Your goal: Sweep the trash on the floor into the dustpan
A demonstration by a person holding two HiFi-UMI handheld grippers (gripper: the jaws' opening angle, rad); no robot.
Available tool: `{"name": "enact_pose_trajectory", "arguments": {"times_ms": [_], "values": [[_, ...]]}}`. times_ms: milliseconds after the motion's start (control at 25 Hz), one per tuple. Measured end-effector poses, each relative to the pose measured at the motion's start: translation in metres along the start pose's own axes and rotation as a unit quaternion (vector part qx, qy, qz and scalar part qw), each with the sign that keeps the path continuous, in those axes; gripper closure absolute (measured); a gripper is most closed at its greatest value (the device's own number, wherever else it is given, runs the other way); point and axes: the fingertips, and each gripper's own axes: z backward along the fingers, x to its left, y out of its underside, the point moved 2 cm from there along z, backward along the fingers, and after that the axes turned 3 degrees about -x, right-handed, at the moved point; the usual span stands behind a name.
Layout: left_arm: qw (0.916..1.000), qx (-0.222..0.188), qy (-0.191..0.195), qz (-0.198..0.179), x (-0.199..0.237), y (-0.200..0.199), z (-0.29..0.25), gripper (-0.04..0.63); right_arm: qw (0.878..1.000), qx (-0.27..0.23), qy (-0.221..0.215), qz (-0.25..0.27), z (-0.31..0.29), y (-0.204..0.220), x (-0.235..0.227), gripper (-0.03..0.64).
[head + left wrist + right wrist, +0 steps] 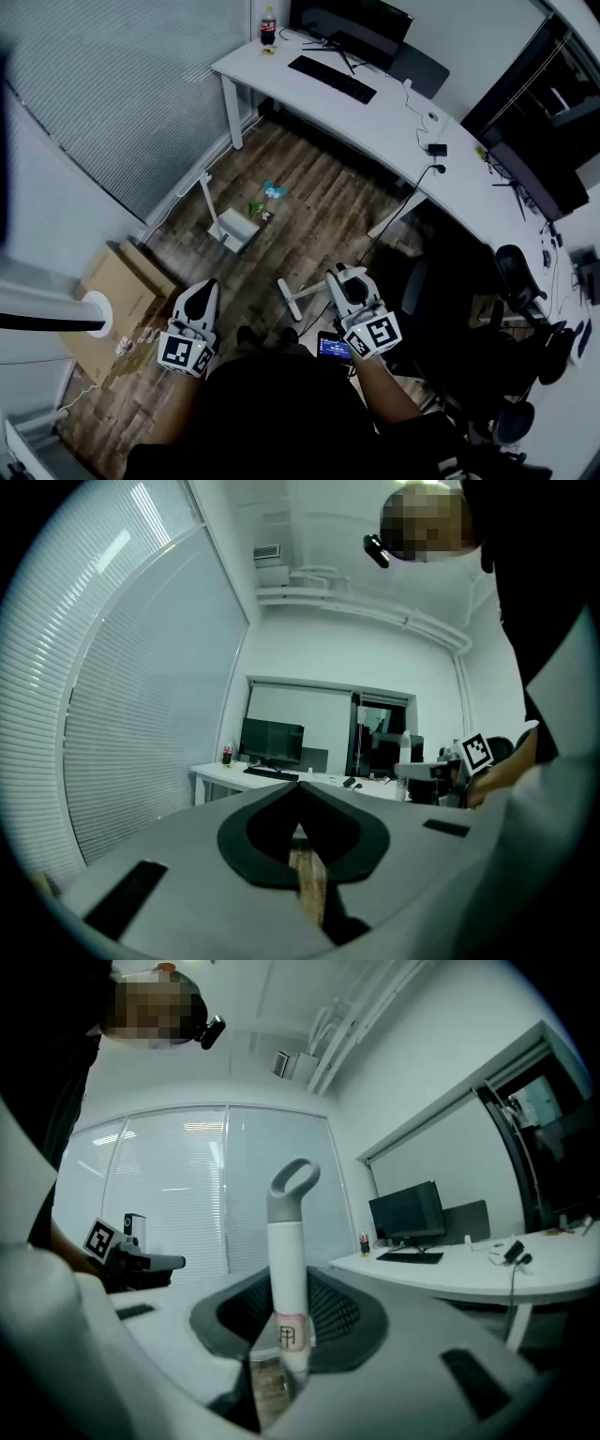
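Left gripper (206,285) and right gripper (337,277) both reach forward, level, over the brown wooden plank floor (323,202) in the head view. From the right gripper a white long-handled broom (296,298) runs down to the floor. Well ahead of both, a white dustpan with an upright handle (234,230) stands on the floor near the slatted window blinds (112,84). Small green scraps of trash (255,207) lie just beside its far edge, and a blue scrap of trash (274,190) lies a little beyond them. A long white L-shaped table (394,122) behind carries a black monitor (352,23), a black keyboard (333,79) and a dark cola bottle (268,26). A flat brown cardboard box (117,291) lies at the left.

In the left gripper view, the left gripper (300,808) has its jaws pressed together with nothing between them; only a strip of floor shows through the slit. The table (246,774) and monitor (272,741) stand far ahead.

In the right gripper view, the right gripper (286,1340) is clamped on the broom's white handle (287,1260), which stands upright and ends in a grey loop. The table (469,1274) is at the right.
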Motion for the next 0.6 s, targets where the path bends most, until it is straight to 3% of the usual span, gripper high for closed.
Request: {"name": "enact_pose_trajectory", "arguments": {"times_ms": [120,320,600], "values": [[1.0,0.002,0.005,0.002,-0.005,0.002,-0.001,0.6,1.0,-0.002,-0.009,-0.005,0.001,-0.001,-0.003,0.522],[0.997,-0.03,0.065,0.029,-0.022,-0.012,-0.004,0.6,1.0,-0.007,-0.019,-0.018,-0.001,-0.002,-0.006,0.522],[0.9988,-0.02,0.044,0.011,-0.027,-0.01,-0.012,0.6,0.999,-0.011,-0.034,-0.03,-0.002,0.0,-0.017,0.521]]}}
